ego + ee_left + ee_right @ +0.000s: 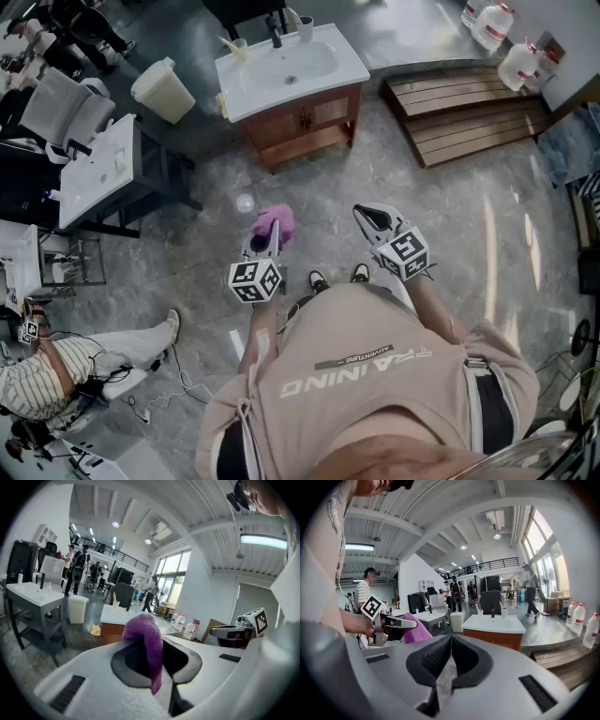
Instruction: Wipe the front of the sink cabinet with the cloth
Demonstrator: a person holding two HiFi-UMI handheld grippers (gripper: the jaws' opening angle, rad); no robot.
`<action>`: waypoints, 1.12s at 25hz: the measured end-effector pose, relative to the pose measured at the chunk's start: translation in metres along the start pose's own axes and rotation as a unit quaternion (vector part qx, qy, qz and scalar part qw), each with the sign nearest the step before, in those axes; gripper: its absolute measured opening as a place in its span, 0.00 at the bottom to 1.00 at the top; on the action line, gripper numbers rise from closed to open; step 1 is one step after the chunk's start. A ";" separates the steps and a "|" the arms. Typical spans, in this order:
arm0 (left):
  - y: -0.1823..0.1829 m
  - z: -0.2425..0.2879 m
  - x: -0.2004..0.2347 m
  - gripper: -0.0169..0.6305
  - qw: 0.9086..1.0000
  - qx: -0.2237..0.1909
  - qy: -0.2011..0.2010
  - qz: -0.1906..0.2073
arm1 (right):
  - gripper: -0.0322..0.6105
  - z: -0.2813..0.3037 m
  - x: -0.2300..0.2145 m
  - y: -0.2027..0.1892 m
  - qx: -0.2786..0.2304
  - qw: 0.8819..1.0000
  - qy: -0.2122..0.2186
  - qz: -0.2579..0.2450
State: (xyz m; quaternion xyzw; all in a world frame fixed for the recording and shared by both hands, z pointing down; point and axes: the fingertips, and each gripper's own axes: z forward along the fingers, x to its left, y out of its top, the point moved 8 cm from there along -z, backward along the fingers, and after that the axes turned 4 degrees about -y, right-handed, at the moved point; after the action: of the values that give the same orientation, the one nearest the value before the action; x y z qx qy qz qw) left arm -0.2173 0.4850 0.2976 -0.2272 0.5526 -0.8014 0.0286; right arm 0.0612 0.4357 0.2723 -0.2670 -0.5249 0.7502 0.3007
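Note:
The sink cabinet (pixel 305 117) is brown wood under a white basin top (pixel 291 67), standing ahead of me across the grey floor; it also shows in the left gripper view (pixel 111 631) and the right gripper view (pixel 494 637). My left gripper (pixel 266 236) is shut on a purple cloth (pixel 274 223), which drapes over its jaws (pixel 146 641). The right gripper (pixel 372 221) is shut with nothing in it, held to the right of the left one. Both are well short of the cabinet.
A beige bin (pixel 163 90) stands left of the cabinet. A second white sink unit (pixel 94 169) is at the left. Wooden steps (pixel 469 108) and water jugs (pixel 511 42) lie at the right. A seated person (pixel 84 361) is at lower left.

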 end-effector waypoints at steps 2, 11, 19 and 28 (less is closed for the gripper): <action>0.001 -0.001 0.010 0.09 1.000 0.005 -0.002 -0.001 | 0.07 0.010 0.005 0.001 -0.002 1.000 0.000 0.001; 0.012 0.007 0.057 0.09 1.000 0.016 -0.025 -0.005 | 0.07 0.049 0.021 0.009 0.010 1.000 -0.020 0.015; 0.016 0.028 0.097 0.09 0.998 0.031 -0.045 -0.007 | 0.07 0.082 0.021 0.010 0.023 0.998 -0.049 0.021; 0.011 0.056 0.124 0.09 0.997 0.053 -0.030 -0.040 | 0.07 0.140 0.003 0.020 0.029 0.999 -0.014 0.015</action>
State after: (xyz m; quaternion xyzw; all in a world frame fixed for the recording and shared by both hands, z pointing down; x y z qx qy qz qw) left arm -0.3081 0.3952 0.3449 -0.2718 0.4985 -0.8228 0.0252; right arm -0.0445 0.3451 0.2962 -0.2554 -0.5034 0.7729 0.2899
